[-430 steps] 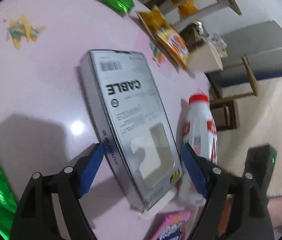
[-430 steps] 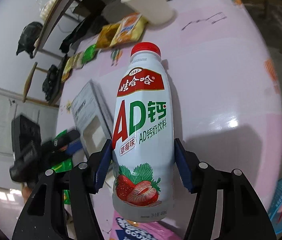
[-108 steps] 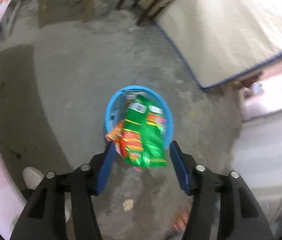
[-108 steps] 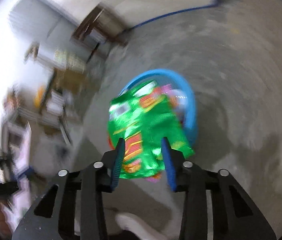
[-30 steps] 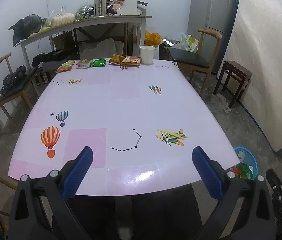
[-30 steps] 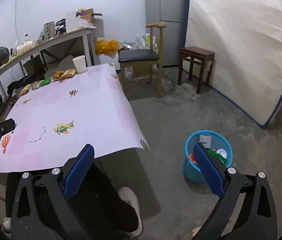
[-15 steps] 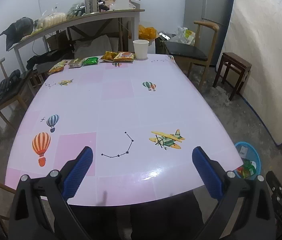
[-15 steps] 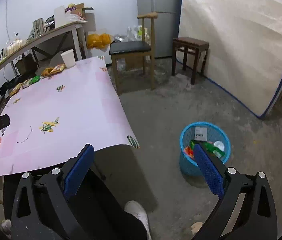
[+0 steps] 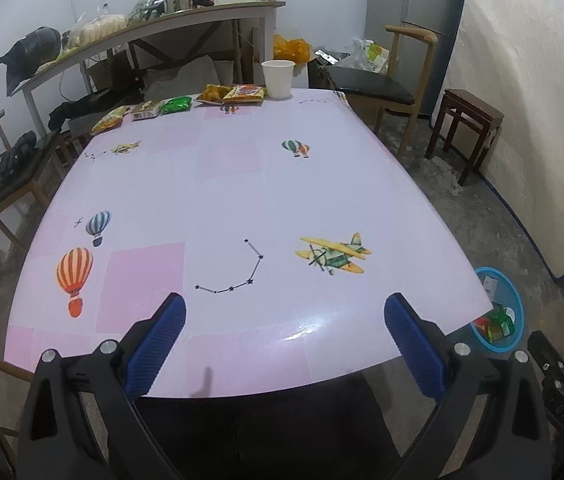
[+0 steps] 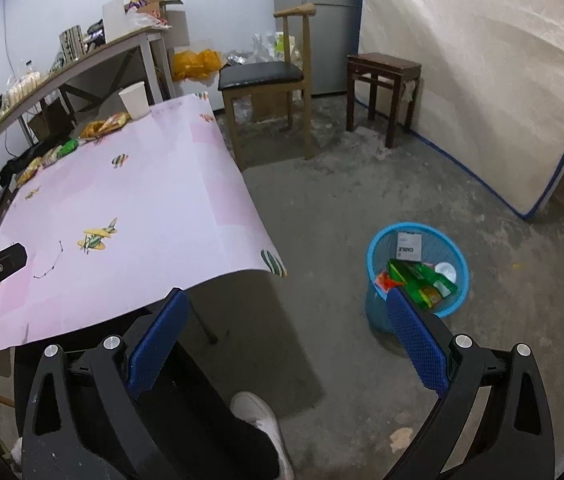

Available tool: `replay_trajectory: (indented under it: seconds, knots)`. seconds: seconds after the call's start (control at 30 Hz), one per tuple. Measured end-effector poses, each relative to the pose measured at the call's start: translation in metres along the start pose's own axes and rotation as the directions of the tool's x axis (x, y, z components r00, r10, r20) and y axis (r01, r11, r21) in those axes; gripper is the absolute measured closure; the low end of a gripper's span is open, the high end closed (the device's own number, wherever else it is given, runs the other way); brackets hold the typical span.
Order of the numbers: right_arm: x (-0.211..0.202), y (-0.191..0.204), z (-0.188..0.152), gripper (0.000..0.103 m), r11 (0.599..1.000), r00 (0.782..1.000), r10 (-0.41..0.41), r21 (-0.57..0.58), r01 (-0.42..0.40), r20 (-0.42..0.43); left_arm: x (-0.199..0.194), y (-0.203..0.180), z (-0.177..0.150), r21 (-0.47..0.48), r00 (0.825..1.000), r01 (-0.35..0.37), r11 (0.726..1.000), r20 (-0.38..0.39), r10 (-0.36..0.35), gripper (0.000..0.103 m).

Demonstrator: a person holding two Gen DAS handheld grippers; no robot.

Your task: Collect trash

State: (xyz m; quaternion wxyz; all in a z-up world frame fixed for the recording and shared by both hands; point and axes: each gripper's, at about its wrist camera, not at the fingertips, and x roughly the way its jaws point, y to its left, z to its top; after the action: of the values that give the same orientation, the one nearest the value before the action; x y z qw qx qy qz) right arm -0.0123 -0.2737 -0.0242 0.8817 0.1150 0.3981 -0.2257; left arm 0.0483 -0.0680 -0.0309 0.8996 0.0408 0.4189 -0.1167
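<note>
Trash [image 10: 418,276] now binned, both tools emptied.

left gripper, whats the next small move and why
Probably reach the left gripper, open and empty, across the table toward the snack packets at its far edge beside the paper cup; they are not yet in the blue basket.

- Left gripper [image 9: 284,336]: black plastic arms, blue textured pads [image 9: 157,344], silver screws.
- Right gripper [image 10: 288,338]: same black frame, blue dimpled pads [image 10: 416,344].
- Person: dark trousers [image 10: 186,412], white shoe [image 10: 260,420].
</note>
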Motion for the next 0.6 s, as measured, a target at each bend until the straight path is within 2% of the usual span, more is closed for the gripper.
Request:
replay_trajectory:
  seconds: [0.07, 0.17, 0.27, 0.6]
  knots:
    - [-0.005, 0.003, 0.002, 0.008, 1.000, 1.000, -0.017, -0.019, 0.017, 0.003, -0.002, 0.003, -0.001, -0.016, 1.000, -0.004, 1.000, -0.001, 0.004, 0.006]
    - [-0.019, 0.011, 0.004, 0.008, 0.993, 0.995, -0.088, -0.078, 0.092, 0.048, -0.008, 0.007, -0.003, -0.043, 1.000, -0.006, 0.999, 0.001, 0.006, 0.006]
    - [-0.028, 0.015, 0.004, 0.008, 0.986, 0.991, -0.114, -0.117, 0.122, 0.072, -0.012, 0.005, -0.004, -0.048, 1.000, 0.001, 0.999, -0.008, -0.001, 0.006]
    - [-0.032, -0.003, 0.002, 0.008, 0.993, 0.995, -0.086, -0.074, 0.090, 0.054, -0.025, -0.009, -0.005, -0.011, 1.000, 0.009, 1.000, 0.022, -0.008, 0.006]
